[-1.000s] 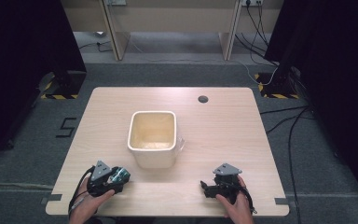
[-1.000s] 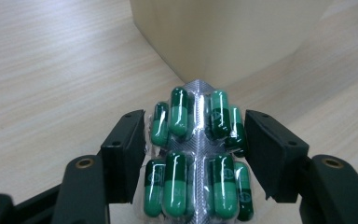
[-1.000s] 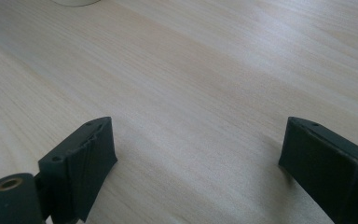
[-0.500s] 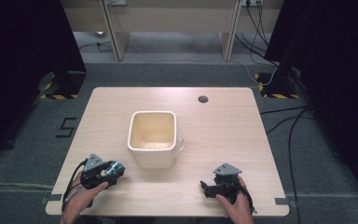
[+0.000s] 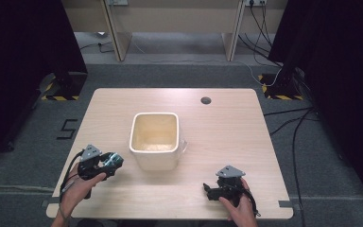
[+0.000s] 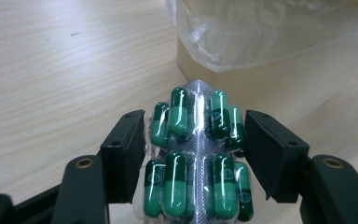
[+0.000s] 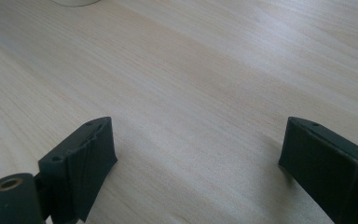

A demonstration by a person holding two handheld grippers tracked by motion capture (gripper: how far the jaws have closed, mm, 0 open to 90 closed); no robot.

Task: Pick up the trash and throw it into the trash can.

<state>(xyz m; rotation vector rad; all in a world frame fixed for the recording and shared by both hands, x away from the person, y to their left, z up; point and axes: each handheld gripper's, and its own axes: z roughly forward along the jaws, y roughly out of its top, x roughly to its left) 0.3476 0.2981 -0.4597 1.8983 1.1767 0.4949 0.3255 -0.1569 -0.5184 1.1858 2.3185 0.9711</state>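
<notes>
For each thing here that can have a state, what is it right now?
Left hand-held gripper: shut on the blister pack, beside the bin.
Blister pack: clamped between the jaws, its green capsules still sealed in.
Right hand-held gripper: open, nothing between the jaws, over bare table.
Bin: upright on the table, lined with a clear bag; contents unclear.

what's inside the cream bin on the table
The bin holds a clear plastic liner; its visible floor looks bare. The near wall hides the front of the bottom.
</notes>
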